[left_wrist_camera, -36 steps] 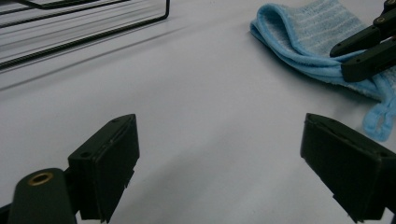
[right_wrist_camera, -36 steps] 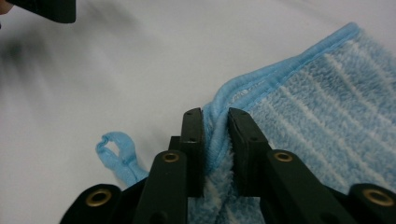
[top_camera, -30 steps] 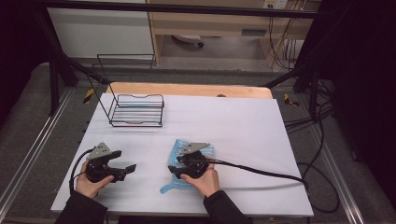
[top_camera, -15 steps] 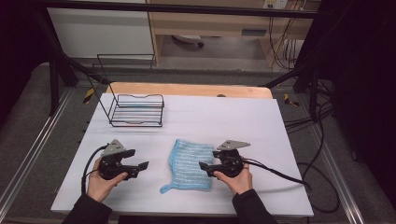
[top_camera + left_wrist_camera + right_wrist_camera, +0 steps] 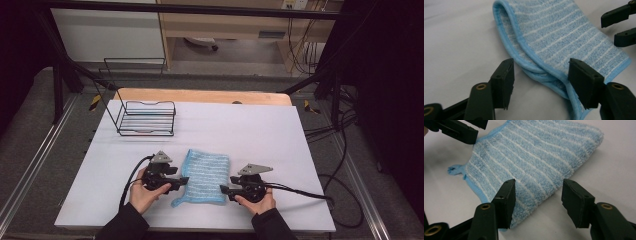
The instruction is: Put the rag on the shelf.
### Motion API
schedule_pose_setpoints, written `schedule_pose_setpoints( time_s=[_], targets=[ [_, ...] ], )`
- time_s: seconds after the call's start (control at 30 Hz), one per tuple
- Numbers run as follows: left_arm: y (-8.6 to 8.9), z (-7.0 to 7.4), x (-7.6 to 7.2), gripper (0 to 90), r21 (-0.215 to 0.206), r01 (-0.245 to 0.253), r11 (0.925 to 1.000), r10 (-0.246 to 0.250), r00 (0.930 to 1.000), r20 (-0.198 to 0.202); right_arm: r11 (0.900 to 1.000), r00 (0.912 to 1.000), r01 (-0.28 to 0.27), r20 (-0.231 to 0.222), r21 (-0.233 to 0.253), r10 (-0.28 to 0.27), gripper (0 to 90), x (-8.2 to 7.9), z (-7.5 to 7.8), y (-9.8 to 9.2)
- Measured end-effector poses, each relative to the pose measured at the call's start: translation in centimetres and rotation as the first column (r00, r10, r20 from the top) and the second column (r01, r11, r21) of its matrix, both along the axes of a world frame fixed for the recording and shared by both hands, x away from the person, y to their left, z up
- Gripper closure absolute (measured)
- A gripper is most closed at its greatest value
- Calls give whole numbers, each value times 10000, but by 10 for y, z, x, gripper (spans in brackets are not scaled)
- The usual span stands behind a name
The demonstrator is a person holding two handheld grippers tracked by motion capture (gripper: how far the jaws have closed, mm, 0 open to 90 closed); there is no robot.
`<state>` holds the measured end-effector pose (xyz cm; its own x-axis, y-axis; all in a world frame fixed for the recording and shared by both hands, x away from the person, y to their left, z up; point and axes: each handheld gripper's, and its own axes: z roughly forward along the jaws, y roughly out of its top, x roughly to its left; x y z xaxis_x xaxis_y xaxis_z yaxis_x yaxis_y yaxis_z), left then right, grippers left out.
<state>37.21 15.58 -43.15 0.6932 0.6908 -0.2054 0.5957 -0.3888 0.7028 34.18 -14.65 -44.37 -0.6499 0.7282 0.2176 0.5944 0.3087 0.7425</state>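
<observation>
Folded blue white-striped terry cloth (image 5: 205, 175) flat on white counter (image 5: 260, 130); left gripper (image 5: 540, 82) and right gripper (image 5: 537, 201) flank opposite edges, jaws released, likely lining up grasp

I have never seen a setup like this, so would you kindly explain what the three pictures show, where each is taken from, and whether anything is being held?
No robot here: a person sits at a white table and holds a hand-operated two-jaw gripper in each hand. The high view looks down from above the person; the left gripper is on the left, the right gripper on the right. The other two pictures come from small cameras riding on each gripper, looking along its black jaws.

Between the grippers lies a folded blue striped cloth, with a small hanging loop at one corner. A black wire basket stands farther back on the left.

Nothing is held. Both grippers are open: the left one faces the cloth's piped, folded edge, the right one the opposite edge.
</observation>
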Motion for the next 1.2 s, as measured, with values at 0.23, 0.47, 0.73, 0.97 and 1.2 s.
schedule_pose_setpoints(
  time_s=[0.23,0.47,0.73,0.97,1.2],
  targets=[
    [-3,-15,-8,550,242,92,9997,-83,9993,-358,9996,9995,-179,-246,-199,174,596,-1,-7,3],
    [-10,-16,-14,645,308,-59,9995,71,9993,-365,9997,9990,-165,-413,-163,158,694,-1,-12,6],
    [-14,-14,-18,854,236,-211,9995,223,9985,-499,9994,9971,-320,-682,88,325,877,7,-10,7],
    [-16,-13,-27,866,211,-171,9996,181,9986,-491,9978,9971,-654,-385,-104,649,871,15,-5,3],
    [-13,-13,-26,804,176,-72,9998,79,9993,-374,9966,9966,-793,-233,-214,788,776,12,-2,0]
  ],
)
